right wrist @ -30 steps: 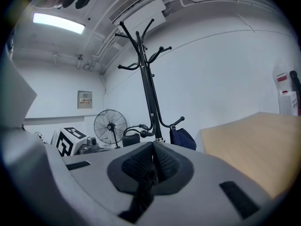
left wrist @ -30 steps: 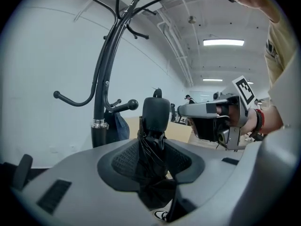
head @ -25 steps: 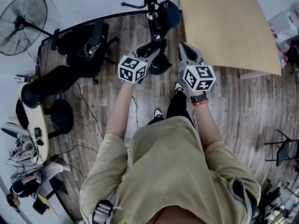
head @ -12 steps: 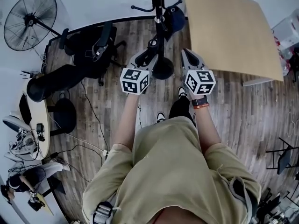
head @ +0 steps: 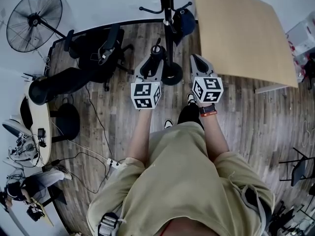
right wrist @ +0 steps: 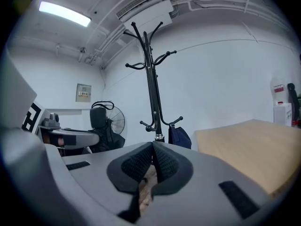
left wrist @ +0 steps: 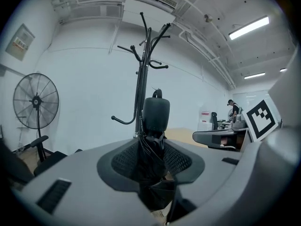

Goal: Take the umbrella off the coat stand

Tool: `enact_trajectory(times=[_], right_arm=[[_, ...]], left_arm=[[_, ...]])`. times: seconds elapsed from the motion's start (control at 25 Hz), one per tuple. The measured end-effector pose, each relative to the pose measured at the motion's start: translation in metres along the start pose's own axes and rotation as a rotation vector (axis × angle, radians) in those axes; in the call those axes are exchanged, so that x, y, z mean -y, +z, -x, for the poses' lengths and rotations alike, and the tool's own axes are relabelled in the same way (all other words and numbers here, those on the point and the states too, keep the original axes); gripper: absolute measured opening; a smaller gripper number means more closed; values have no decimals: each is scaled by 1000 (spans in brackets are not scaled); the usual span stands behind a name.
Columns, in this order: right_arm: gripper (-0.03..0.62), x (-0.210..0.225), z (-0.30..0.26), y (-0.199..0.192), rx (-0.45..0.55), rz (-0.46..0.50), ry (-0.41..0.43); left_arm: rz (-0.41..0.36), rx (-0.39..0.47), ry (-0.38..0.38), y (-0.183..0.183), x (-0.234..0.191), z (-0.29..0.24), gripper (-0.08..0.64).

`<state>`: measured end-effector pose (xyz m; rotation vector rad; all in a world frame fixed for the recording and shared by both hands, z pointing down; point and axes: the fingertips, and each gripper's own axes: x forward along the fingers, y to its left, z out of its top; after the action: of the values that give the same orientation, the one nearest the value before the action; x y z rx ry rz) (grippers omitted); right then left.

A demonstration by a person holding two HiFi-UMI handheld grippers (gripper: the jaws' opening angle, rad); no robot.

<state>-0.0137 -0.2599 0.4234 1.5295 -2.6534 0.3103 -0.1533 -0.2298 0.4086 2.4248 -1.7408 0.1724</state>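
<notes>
1 folded blk umbrella clamped in L gripper, near 1 coat stand. R gripper pinched closed, empty. 1 navy bag hangs on stand.

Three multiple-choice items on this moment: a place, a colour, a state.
1. The dark blue bag hangs: A on the coat stand; B on a door handle; C on a wall shelf.
2. The umbrella is: A red; B black; C yellow.
3. The fingers of the left gripper are: A wide apart, empty; B closed on a cable; C closed on the umbrella.
Answers: 1 A, it hangs from a low hook; 2 B, dark throughout; 3 C, its folded canopy is squeezed between them.
</notes>
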Motion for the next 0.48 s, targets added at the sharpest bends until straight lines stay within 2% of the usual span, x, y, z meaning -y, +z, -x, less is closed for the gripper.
enact_trajectory(times=[0.2, 0.48], right_arm=[[12, 4, 1, 0, -32, 5, -2], [12, 5, 2, 4, -29, 11, 7]], left_arm=[[16, 22, 7, 2, 8, -1, 169], [34, 5, 7, -7, 12, -5, 170]])
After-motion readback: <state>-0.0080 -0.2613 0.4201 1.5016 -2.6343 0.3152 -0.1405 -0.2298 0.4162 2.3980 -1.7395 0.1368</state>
